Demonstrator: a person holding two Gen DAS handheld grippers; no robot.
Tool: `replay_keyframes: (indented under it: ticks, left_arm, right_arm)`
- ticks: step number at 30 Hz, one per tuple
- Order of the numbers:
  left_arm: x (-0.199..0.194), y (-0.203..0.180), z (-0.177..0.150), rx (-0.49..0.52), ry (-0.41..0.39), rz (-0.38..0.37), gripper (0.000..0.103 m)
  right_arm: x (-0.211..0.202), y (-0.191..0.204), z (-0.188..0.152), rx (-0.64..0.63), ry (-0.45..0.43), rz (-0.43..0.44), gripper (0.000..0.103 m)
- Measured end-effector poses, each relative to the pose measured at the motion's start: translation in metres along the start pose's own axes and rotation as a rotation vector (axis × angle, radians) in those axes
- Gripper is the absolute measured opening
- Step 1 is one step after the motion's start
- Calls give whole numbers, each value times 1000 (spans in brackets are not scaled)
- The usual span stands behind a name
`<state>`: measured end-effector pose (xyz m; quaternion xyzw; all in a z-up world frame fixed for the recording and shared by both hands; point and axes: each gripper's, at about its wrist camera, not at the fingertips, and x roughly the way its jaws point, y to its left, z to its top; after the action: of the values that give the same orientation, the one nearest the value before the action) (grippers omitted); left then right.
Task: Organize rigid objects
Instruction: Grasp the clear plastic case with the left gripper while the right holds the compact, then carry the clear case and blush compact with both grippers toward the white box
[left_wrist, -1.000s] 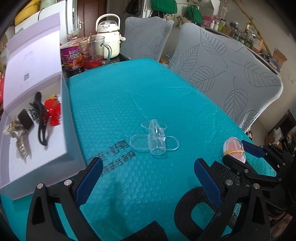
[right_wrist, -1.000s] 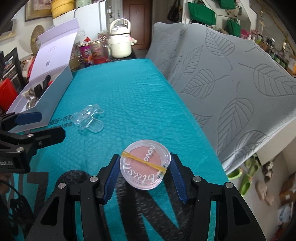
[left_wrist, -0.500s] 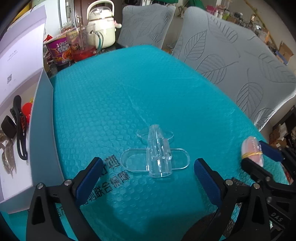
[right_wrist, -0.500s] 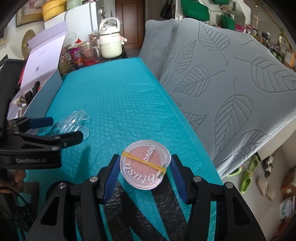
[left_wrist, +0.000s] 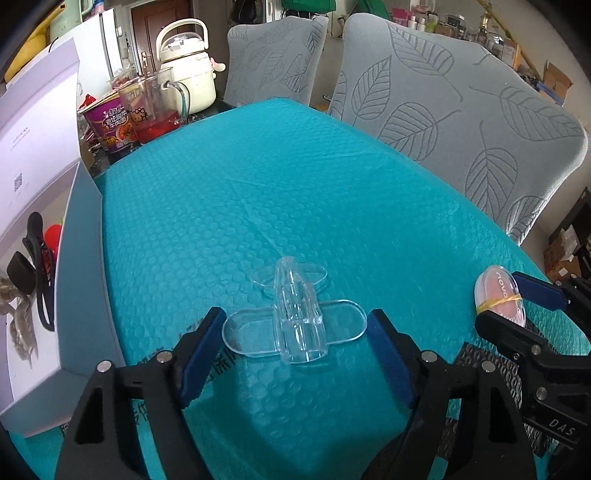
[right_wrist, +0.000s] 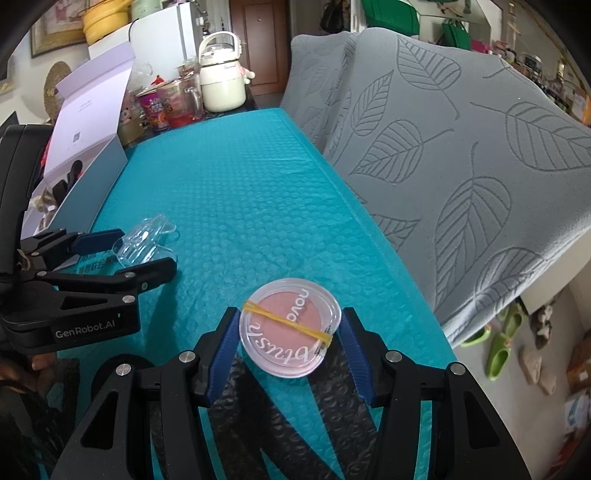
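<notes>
The left hand-held gripper (left_wrist: 295, 354) has a matte black frame made of flat, angular arms with triangular cut-outs. Each of its two fingers (left_wrist: 201, 354) carries a dark blue ribbed pad on the inner face. Small round silver screws sit at the joints. In the right wrist view, its side at 9 o'clock shows white lettering "GenRobot.AI" on the black body.

The right hand-held gripper (right_wrist: 290, 343) has the same build: black arms, blue ribbed pads, silver screw heads near the finger bases. In the left wrist view, at 4 o'clock, its black housing bears the white letters "DAS".
</notes>
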<state>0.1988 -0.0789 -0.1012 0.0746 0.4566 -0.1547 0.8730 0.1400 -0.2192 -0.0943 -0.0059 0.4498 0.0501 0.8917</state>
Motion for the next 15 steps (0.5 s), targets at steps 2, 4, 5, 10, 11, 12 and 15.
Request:
replay_keyframes:
  ticks: [2,4,5,10,11,12,15]
  left_arm:
    - [-4,-1,-4,-7,0,-4,78]
    - [-10,0,-10,-31,1,-9,78]
    - [-14,-1,-13,-40,-1,-10,78]
    - [-37,3,-28,-78,-29,-5,78]
    - [-43,5,-31,-89,-34,-5,78]
    - [-48,6,-34,-98,-37,-1,78]
    - [-63,10,-45,-122,-52,23,78]
  right_arm:
    - [-4,1,-4,-3,-4,4,54]
    - [-7,2,-7,-5,-9,12,54]
    - [-9,3,-9,-5,-10,19,54]
    - [-22,10,-19,-12,-28,55,54]
    - [-25,11,-20,-14,-31,60,54]
    - [-27,13,-22,-17,-32,67,54]
    - [-31,23,-26,-39,-25,92,54]
